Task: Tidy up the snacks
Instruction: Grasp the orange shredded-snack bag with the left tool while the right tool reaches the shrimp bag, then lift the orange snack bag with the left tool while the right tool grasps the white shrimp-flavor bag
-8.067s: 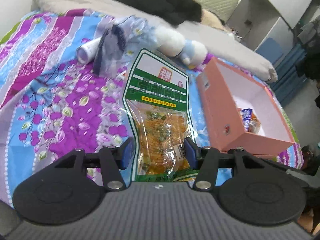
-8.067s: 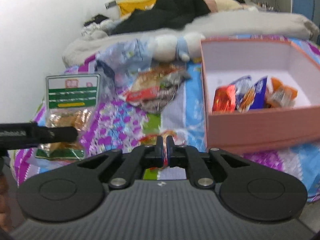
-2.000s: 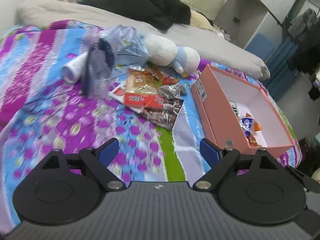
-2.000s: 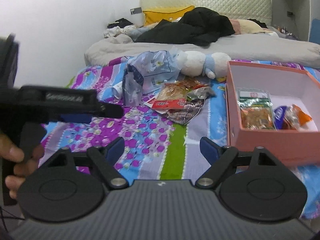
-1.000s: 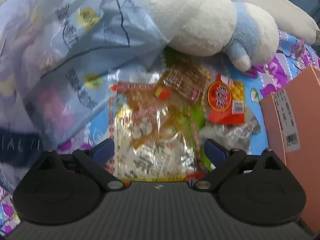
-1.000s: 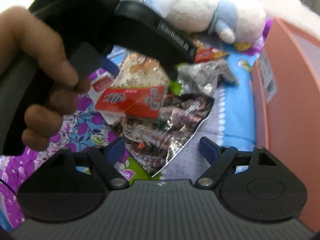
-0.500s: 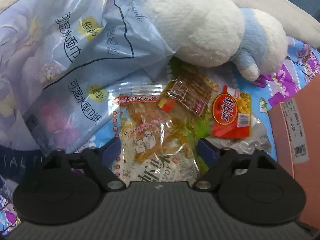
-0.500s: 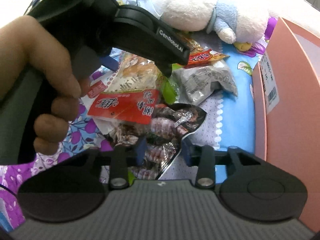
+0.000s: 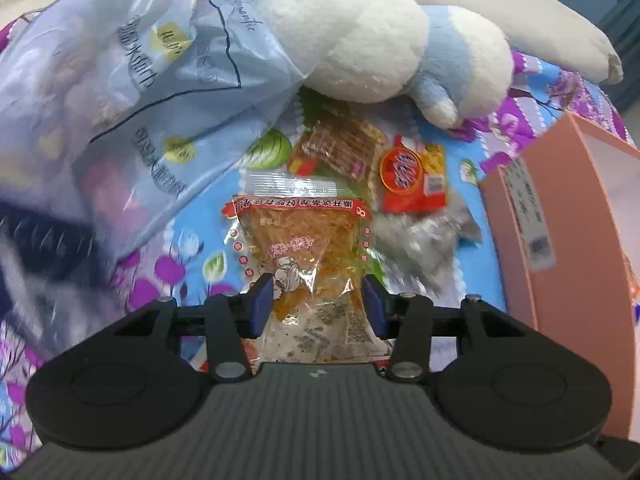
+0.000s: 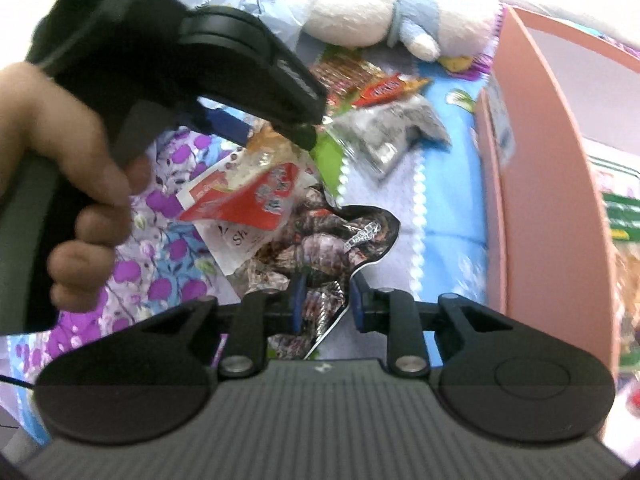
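Two snack packets (image 9: 304, 256) between claw (image 9: 318, 306) pads.

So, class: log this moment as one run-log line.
left claw: closing on orange snack pack | right claw: closing on dark snack pack | pink box: waiting

- The right gripper (image 10: 325, 302) has just been closing on a dark shiny snack bag (image 10: 320, 248).
- A hand (image 10: 60, 168) on the left holds the other gripper (image 10: 310, 136).
- A pink box (image 10: 544, 184) stands on the right.
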`<state>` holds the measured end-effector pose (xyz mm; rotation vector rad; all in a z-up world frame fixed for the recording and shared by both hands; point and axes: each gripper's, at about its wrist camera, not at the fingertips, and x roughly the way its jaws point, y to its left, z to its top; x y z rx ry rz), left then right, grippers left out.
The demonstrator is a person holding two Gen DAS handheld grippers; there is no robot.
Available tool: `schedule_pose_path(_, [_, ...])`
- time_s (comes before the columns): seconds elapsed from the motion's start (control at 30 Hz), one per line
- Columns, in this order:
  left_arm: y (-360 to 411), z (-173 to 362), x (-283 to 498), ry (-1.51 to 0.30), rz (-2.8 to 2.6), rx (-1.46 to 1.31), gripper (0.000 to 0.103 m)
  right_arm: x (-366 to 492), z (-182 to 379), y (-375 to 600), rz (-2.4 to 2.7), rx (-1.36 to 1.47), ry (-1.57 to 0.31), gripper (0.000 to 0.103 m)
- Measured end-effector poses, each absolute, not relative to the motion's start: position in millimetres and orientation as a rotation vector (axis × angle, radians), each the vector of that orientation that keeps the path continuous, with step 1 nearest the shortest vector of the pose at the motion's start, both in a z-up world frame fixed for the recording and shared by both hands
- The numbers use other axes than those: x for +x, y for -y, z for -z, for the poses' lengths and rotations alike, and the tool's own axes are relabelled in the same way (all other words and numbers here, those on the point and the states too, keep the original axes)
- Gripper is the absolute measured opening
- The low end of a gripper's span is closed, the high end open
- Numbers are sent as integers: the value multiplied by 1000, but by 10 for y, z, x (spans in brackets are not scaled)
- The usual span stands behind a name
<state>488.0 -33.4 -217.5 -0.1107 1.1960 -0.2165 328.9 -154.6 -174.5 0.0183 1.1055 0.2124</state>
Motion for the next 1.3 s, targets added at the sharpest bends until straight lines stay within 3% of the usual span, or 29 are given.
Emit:
schedule_pose_path(0.37, [47,1835,4088,-1248,173,-200,54,2917,1631,1631,-143,50,-1219,27])
schedule_pose_path(0.5, [-121,1823,3853,-1289,151,-210,54,2789,1640,1574,-153,78,-1272,34])
schedule_pose_path(0.57, [-198,1823,3780,-1294,138,-214,54,2742,1635,1535,-176,80,-1302,43])
schedule_pose_path(0.63, [-300,1811,3713,-1289,124,-230,54,2701,1608,1492,-208,64,-1313,70])
schedule_pose_path(0.7, [-401,1806,3658,-1273,112,-236,54,2684,1562,1471,-230,34,-1296,84])
schedule_pose_path(1.0, [-644,1942,3437,-1202,47,-263,54,2817,1627,1268,-433,-173,-1129,84])
schedule_pose_path(1.2, [-739,2146,3252,-1153,35,-293,54,2875,1982,1171,-626,-305,-1144,84])
schedule_pose_path(1.27, [-759,2218,3172,-1138,29,-302,54,2826,2109,1161,-627,-345,-1125,88])
schedule_pose_path(1.3, [-769,2249,3134,-1128,32,-312,54,2809,2135,1181,-627,-335,-1115,99])
